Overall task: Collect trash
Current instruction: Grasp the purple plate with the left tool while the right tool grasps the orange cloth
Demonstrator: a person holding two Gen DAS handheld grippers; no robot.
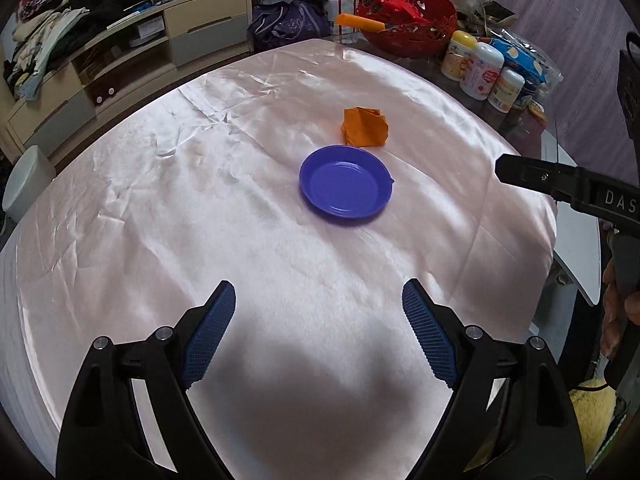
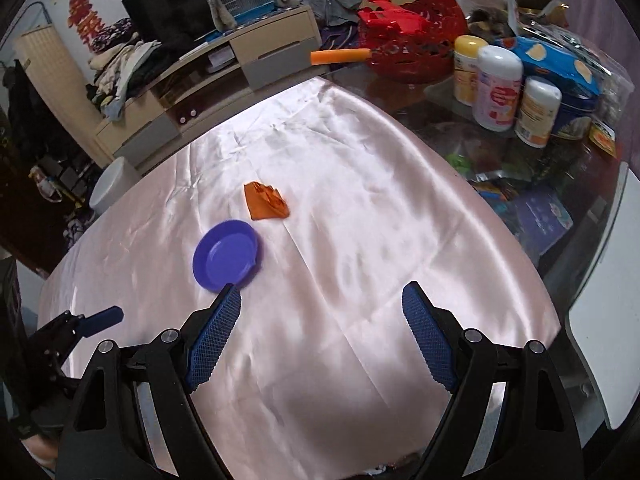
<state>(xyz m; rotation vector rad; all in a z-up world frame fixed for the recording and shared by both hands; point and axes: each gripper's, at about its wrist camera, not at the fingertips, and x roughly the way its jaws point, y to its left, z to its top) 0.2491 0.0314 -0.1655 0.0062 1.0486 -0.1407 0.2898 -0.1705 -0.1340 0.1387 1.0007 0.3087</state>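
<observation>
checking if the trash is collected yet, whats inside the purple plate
Nothing: the purple plate is bare inside, in both views. The crumpled orange paper lies on the pink cloth just behind it, not in it. What is under the plate is hidden.

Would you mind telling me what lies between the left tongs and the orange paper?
The blue plate sits between the left tongs and the orange paper, on bare pink cloth, as the left wrist view shows.
</observation>
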